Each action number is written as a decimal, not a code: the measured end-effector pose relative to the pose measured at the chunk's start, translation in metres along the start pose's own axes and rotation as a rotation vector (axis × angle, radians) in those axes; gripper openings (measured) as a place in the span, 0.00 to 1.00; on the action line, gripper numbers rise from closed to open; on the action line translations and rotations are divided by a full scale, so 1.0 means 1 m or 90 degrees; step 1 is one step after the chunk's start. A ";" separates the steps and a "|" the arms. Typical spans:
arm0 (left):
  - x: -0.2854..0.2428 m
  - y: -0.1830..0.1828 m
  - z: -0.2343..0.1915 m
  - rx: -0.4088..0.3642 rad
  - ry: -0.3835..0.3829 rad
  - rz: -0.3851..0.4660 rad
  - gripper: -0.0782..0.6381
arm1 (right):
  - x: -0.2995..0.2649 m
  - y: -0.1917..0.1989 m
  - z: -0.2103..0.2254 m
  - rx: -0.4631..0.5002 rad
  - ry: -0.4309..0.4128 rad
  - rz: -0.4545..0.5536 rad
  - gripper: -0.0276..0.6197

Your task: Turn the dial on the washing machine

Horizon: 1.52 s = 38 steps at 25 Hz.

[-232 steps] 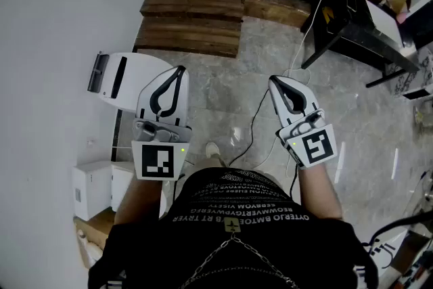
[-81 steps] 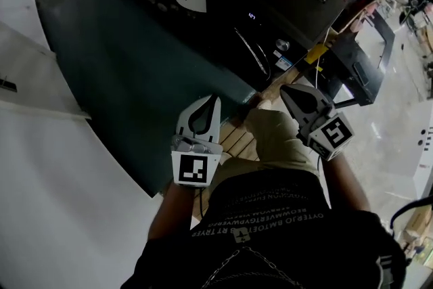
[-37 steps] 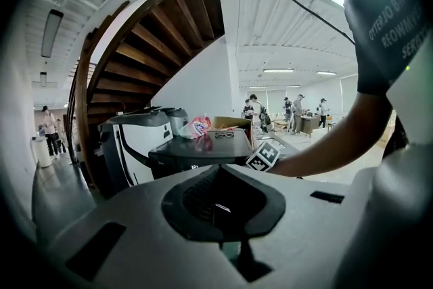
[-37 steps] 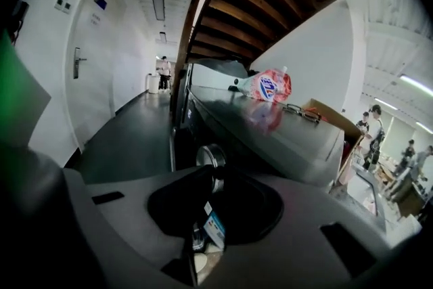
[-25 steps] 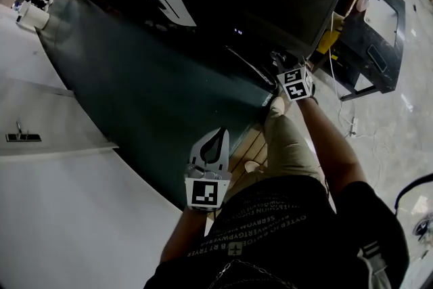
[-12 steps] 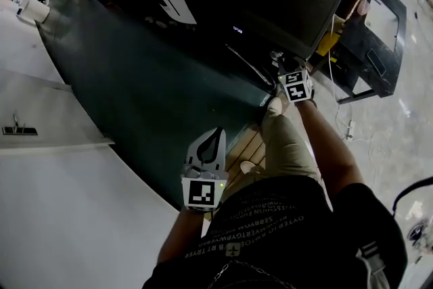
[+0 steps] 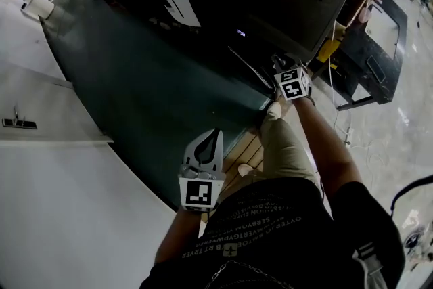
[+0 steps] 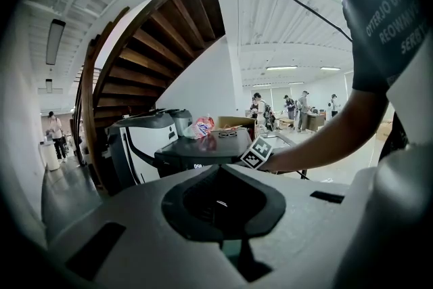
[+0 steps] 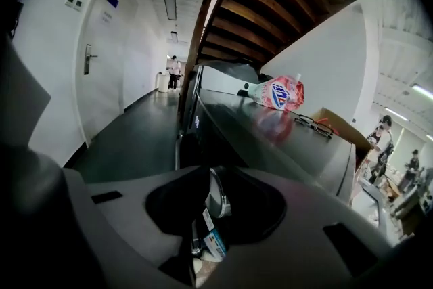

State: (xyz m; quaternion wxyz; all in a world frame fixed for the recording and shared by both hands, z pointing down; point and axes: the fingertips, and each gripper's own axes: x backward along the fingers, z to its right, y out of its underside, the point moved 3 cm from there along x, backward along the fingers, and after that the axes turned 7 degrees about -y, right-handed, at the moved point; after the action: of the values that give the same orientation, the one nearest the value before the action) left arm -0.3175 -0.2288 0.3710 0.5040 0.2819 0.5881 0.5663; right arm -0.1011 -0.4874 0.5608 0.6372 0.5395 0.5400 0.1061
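in the head view the right claw (image 7: 279, 64), whose jaws have just been closing with the dial (image 9: 218, 194) between them, covers that dial wholly; its own view shows the dial edge-on, lower part behind the claw body. digits on the washing machine (image 7: 284, 7) display (image 7: 240, 32) are too small to read

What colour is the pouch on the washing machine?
Pink plastic pouch, blue lettering; clearest in right gripper view.

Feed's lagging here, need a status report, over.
Right gripper jaws just closed, gripping dial. Left gripper shut, empty, held back. Nothing blocking dial.
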 end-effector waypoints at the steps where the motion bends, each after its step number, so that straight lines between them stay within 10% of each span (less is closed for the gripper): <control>1: 0.002 0.002 -0.001 0.001 -0.002 -0.002 0.12 | 0.000 0.001 0.000 -0.008 0.004 0.002 0.15; 38: 0.023 -0.002 -0.003 0.003 -0.005 -0.001 0.12 | 0.010 0.001 0.002 -0.033 0.026 -0.014 0.18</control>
State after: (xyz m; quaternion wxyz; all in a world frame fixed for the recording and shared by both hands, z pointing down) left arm -0.3275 -0.2099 0.3620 0.5061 0.2849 0.5877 0.5633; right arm -0.0951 -0.4813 0.5554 0.6409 0.5146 0.5560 0.1236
